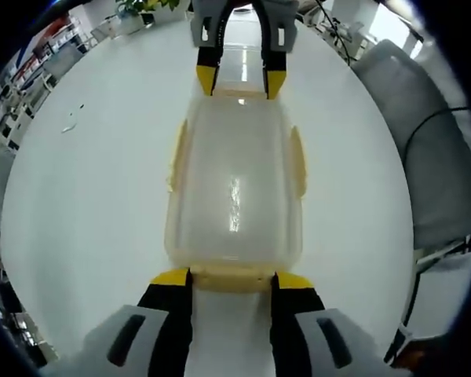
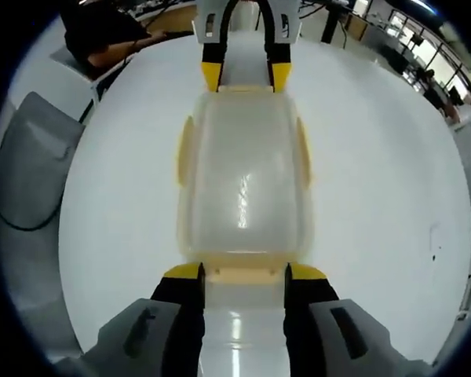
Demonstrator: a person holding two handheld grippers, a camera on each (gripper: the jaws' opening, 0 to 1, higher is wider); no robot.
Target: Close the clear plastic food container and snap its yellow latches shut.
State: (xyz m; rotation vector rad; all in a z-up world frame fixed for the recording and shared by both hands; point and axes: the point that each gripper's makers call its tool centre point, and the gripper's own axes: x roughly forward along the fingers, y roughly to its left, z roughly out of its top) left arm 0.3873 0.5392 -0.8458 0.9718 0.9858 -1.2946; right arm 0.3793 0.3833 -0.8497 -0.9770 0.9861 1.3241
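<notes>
The clear food container (image 1: pixel 235 196) lies on the white table (image 1: pixel 86 196), lid on, between the two tools. If either pushes unevenly, it could slide and a yellow latch (image 1: pixel 234 276) may stay unsnapped. The left hand-held gripper (image 1: pixel 231 287) and the right hand-held gripper (image 2: pixel 245 276) each stand with jaws apart, tips apparently touching opposite end latches.

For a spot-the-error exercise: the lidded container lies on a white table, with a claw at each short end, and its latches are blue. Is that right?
One detail is wrong: the latches are yellow, not blue, as the right gripper view shows. The rest stands: the container lies on the white table, with the right claw and left claw at its short ends.
</notes>
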